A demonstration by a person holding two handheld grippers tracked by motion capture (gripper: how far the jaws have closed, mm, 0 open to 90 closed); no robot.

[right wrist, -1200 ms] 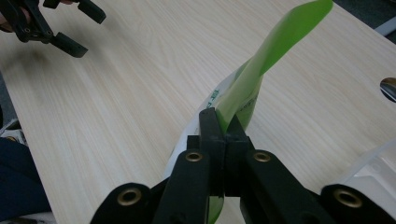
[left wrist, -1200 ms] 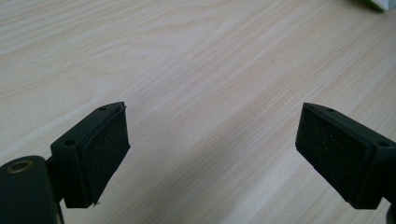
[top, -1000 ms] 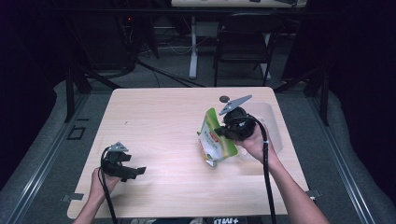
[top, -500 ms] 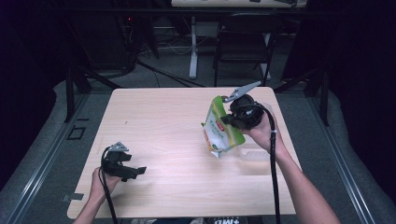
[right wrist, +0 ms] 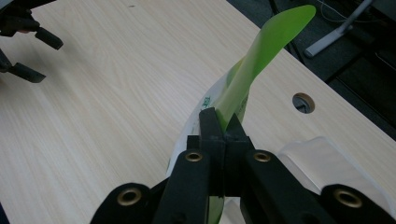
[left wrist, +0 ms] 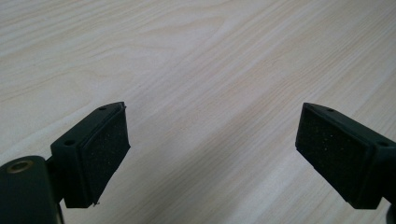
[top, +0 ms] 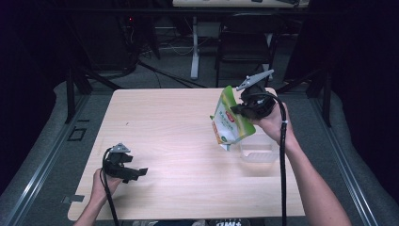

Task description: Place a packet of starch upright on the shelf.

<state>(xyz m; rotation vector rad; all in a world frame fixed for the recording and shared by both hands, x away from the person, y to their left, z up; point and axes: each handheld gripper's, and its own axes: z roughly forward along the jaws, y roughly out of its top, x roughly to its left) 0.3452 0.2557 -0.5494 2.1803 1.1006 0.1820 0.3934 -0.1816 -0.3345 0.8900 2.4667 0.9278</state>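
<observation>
Over the far right of the wooden table (top: 179, 122), the right gripper (top: 244, 109) is pinching a green snack pouch (top: 229, 123) by its top edge, jaws clamped tight on the flap, and it has been carrying the bag higher and farther back than a second ago. Now the pouch is hanging tilted above a clear plastic container (top: 258, 151) that was hidden behind it before. Near the front left, the left gripper (top: 134, 172) is staying put, jaws spread wide over bare wood.
</observation>
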